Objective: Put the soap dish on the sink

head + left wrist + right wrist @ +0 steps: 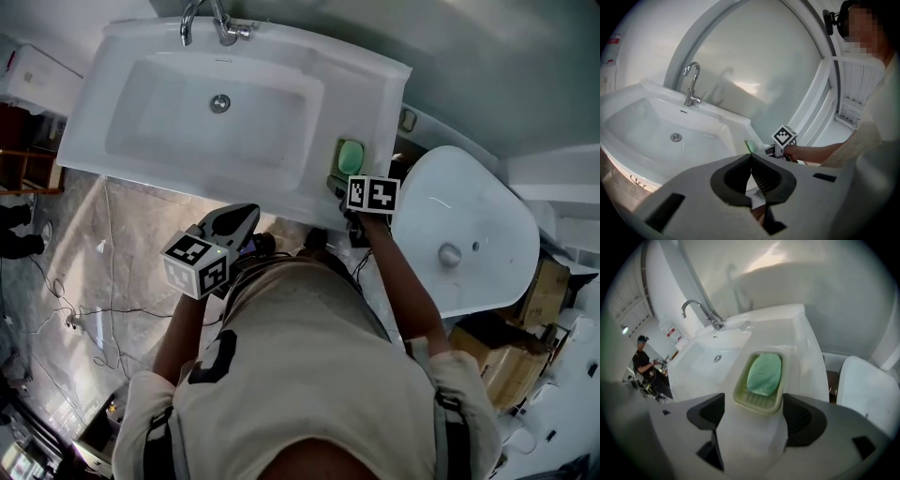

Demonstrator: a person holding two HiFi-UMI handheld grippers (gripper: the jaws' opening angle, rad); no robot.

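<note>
Soap dish [759, 386]: pale green plastic, rounded rectangle, ribbed floor, bearing oval mint soap [764, 373], on glossy white sink [802, 345] ledge, frame centre. Right claw [753, 416] apart, flanking it; left claw [751, 180] together.

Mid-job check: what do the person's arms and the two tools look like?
The left tool and right tool have light grey bodies with black ribbed pads inside. Each carries a white cube with black square markers: the left cube and the right cube. The person wears a cream short-sleeved shirt with a black patch on the left sleeve and dark shoulder straps.
</note>
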